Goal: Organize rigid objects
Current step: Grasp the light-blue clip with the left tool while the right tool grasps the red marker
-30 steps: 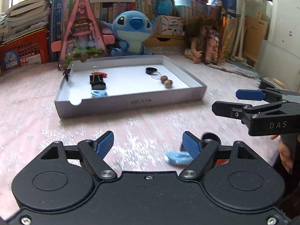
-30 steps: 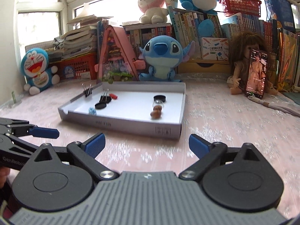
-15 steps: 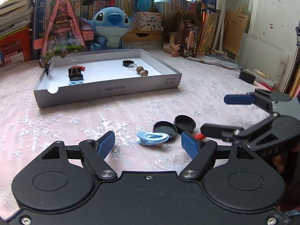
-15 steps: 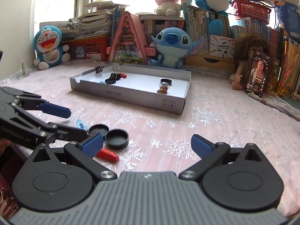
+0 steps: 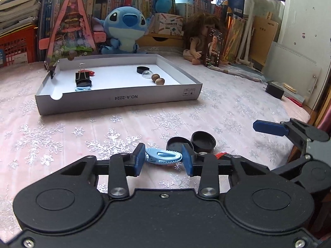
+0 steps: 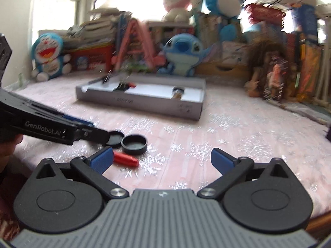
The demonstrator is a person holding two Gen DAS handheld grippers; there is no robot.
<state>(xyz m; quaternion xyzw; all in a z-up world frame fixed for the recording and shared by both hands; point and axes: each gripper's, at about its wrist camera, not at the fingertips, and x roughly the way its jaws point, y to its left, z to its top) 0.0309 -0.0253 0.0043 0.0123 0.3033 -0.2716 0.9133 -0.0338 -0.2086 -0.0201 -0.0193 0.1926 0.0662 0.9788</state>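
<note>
A light blue clip [image 5: 163, 156] lies on the pink cloth between the blue pads of my left gripper [image 5: 163, 161], whose jaws stand close on either side of it, narrowed but not clearly pressing it. Two black caps [image 5: 202, 139] and a red piece [image 5: 219, 155] lie just right of it. My right gripper [image 6: 161, 161] is wide open and empty; its left pad is next to the red piece [image 6: 126, 161] and a black cap [image 6: 134, 144]. The grey tray [image 5: 124, 100] further back holds a binder clip, a blue clip, a black cap and brown beads.
Plush toys, a doll [image 5: 198, 41], books and a pink triangular toy [image 5: 68, 26] line the back. A black adapter [image 5: 274, 90] sits at the right. The right gripper shows at the right of the left wrist view [image 5: 289, 128]. Open cloth lies between tray and grippers.
My left gripper has narrowed its jaws around the light blue clip and moved closer to it. The right gripper has swung, its view is blurred, and the red piece is now by its left pad.
</note>
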